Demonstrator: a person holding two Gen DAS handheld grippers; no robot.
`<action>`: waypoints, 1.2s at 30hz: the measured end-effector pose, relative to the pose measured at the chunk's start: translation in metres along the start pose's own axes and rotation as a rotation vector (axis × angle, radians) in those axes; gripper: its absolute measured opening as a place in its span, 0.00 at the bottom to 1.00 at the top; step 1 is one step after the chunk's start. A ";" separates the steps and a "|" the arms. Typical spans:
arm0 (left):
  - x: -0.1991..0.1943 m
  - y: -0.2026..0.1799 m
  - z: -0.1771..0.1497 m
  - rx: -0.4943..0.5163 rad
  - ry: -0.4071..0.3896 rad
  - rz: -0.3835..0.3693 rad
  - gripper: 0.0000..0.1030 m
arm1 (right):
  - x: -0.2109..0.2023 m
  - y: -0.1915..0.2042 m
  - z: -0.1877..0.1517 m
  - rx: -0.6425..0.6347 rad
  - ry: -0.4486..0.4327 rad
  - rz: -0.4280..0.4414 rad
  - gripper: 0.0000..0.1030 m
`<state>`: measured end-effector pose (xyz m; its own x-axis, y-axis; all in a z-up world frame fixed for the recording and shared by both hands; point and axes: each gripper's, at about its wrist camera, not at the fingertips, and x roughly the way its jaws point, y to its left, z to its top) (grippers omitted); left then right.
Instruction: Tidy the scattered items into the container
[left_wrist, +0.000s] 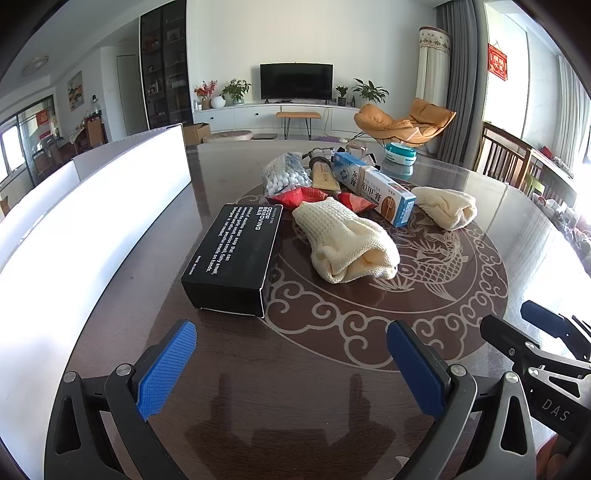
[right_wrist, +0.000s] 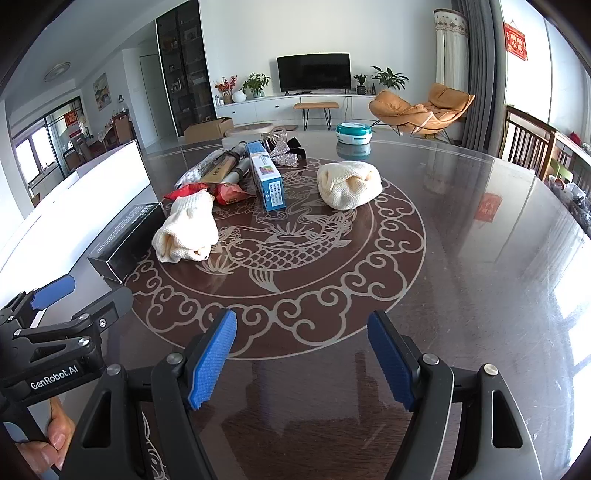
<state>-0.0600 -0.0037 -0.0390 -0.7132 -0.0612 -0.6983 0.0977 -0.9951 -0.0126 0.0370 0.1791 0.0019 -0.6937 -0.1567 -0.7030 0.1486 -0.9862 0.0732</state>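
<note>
Step in hand: start of tidying, nothing yet lifted. Left gripper (left_wrist: 291, 365) and right gripper (right_wrist: 303, 358): jaws wide apart, empty, poised over near edge of table (right_wrist: 461, 258).

Container (left_wrist: 92, 221): white, far left, just beside black box (left_wrist: 232, 258).

Scattered, centre: two cream cloth rolls (left_wrist: 343, 243) (right_wrist: 349, 182), blue carton (left_wrist: 373, 184), bead bag (left_wrist: 284, 175), red packets (left_wrist: 295, 195).

Next move, judged: reach forward, straddle nearest item.

Legible: "ODOR REMOVING BAR"; "GenRobot.AI".

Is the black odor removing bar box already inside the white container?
No, the black odor removing bar box lies on the table beside the white container, outside its wall.
</note>
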 end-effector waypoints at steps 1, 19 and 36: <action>0.000 0.001 -0.001 0.004 0.009 -0.011 1.00 | 0.001 0.000 0.000 0.000 0.005 0.002 0.73; 0.033 0.031 0.014 0.209 0.197 0.011 1.00 | 0.007 -0.001 0.001 0.003 0.029 0.008 0.73; 0.075 0.033 0.044 0.182 0.326 -0.112 1.00 | 0.006 -0.003 0.000 0.009 0.024 0.020 0.73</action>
<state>-0.1407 -0.0447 -0.0606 -0.4514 0.0469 -0.8911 -0.1134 -0.9935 0.0052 0.0322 0.1809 -0.0024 -0.6734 -0.1748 -0.7183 0.1555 -0.9834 0.0935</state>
